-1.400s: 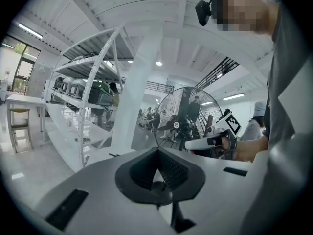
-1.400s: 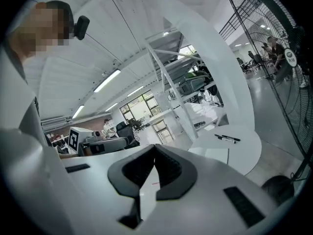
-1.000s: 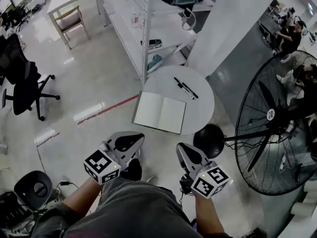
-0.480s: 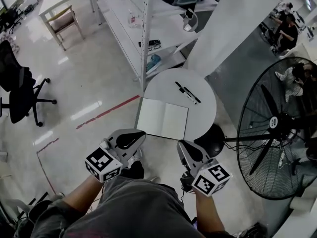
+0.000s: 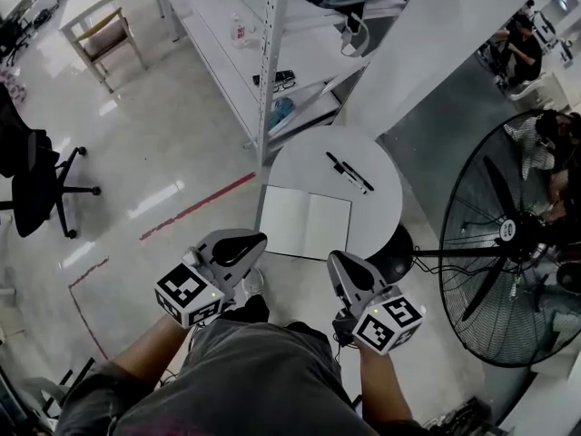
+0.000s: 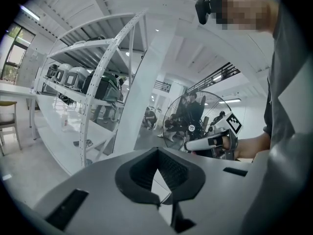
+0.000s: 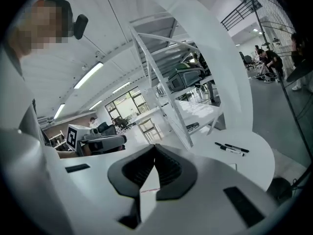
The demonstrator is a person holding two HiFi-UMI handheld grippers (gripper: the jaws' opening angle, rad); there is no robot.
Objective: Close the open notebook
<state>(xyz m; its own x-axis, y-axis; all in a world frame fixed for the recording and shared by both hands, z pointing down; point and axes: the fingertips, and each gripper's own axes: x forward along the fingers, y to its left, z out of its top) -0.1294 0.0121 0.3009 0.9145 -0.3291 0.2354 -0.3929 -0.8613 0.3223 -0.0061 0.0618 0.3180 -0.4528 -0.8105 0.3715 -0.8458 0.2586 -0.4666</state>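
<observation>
The open notebook (image 5: pixel 306 222) lies flat, blank white pages up, on the near edge of a small round white table (image 5: pixel 363 148). Two black pens (image 5: pixel 349 173) lie behind it, and they also show in the right gripper view (image 7: pixel 232 148). My left gripper (image 5: pixel 254 237) hovers over the floor just short of the notebook's left corner, jaws shut and empty. My right gripper (image 5: pixel 338 260) hangs level with it, below the notebook's right corner, its pads (image 7: pixel 168 168) meeting at the tip with nothing held. Neither touches the notebook.
A big floor fan (image 5: pixel 508 243) stands right of the table, its dark round base (image 5: pixel 392 252) beside my right gripper. A white shelf rack (image 5: pixel 272 62) rises behind the table. An office chair (image 5: pixel 36 171) and a desk with a chair (image 5: pixel 109 25) stand far left.
Both grippers and the view have advanced toward the table. The notebook now lies nearer to the jaw tips. Both sets of jaws look unchanged.
</observation>
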